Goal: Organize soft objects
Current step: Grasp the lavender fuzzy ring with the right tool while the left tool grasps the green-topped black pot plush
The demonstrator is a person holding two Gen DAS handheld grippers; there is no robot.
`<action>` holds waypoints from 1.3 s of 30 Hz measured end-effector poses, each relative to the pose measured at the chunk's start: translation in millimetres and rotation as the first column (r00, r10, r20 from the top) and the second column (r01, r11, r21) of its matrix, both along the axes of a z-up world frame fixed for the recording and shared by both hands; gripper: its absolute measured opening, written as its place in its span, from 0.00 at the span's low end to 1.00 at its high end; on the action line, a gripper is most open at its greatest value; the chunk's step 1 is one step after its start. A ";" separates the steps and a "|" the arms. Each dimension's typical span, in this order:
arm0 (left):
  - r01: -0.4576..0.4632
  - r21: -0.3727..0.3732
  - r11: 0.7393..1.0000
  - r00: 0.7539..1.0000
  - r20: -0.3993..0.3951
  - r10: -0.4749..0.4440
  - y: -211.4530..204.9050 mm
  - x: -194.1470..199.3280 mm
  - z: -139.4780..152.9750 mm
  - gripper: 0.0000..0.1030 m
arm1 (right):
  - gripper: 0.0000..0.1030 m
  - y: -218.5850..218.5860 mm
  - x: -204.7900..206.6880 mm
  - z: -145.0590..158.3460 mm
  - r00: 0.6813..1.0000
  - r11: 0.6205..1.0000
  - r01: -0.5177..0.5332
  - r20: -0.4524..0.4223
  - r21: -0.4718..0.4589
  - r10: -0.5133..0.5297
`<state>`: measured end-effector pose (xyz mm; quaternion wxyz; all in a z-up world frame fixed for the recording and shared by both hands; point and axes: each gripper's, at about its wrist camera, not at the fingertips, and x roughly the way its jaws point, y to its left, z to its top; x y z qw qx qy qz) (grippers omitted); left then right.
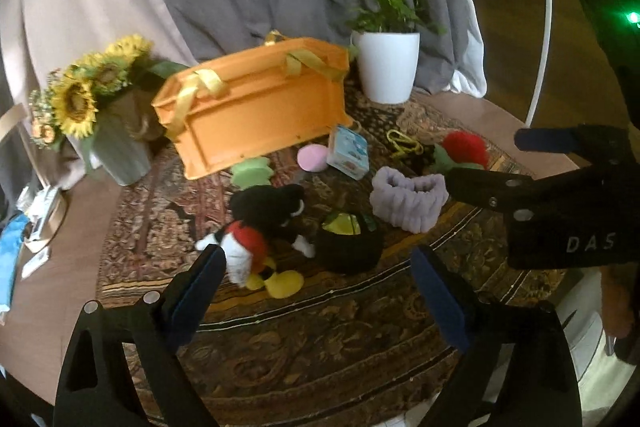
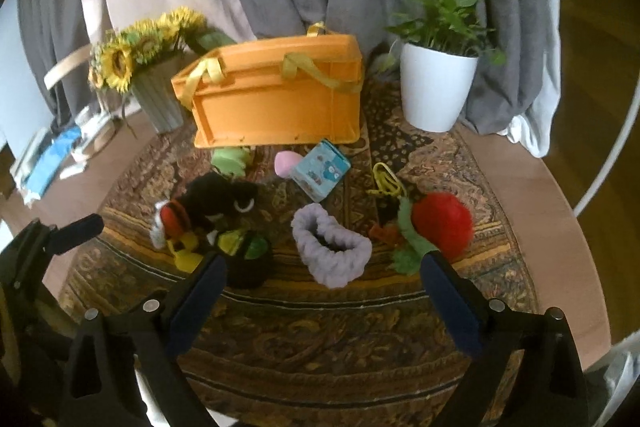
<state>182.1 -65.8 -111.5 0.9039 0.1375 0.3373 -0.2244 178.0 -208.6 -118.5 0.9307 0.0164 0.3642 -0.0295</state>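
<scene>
Both tongs, left tongs [image 1: 316, 267] and right tongs [image 2: 324, 275], stand wide and empty. The lilac ribbed fabric headband [image 2: 332, 247] lies just ahead of the right tongs, probably nearer them.

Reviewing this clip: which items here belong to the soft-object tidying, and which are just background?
Task items:
orange crate
mouse plush
lavender scrunchie
red pompom toy
pink puff
green sponge
black pouch
both tongs, left and right, open and empty

Lying about:
sunflower vase
potted plant
blue carton
yellow clip
patterned rug
</scene>
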 end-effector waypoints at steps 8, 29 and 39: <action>-0.089 0.005 0.996 0.995 -0.052 0.089 -27.5 13.2 -32.1 0.85 | 0.83 -21.5 43.4 -28.5 0.976 0.982 -0.189 -0.108 0.008 0.189; -0.157 0.000 0.988 0.985 -0.067 0.157 -54.5 40.9 -77.0 0.65 | 0.53 -34.1 99.6 -87.3 0.894 0.918 -0.384 -0.211 0.093 0.396; -0.145 -0.039 0.989 0.985 -0.103 0.140 -59.0 52.9 -81.2 0.59 | 0.32 -41.5 102.6 -88.1 0.906 0.925 -0.356 -0.195 0.132 0.376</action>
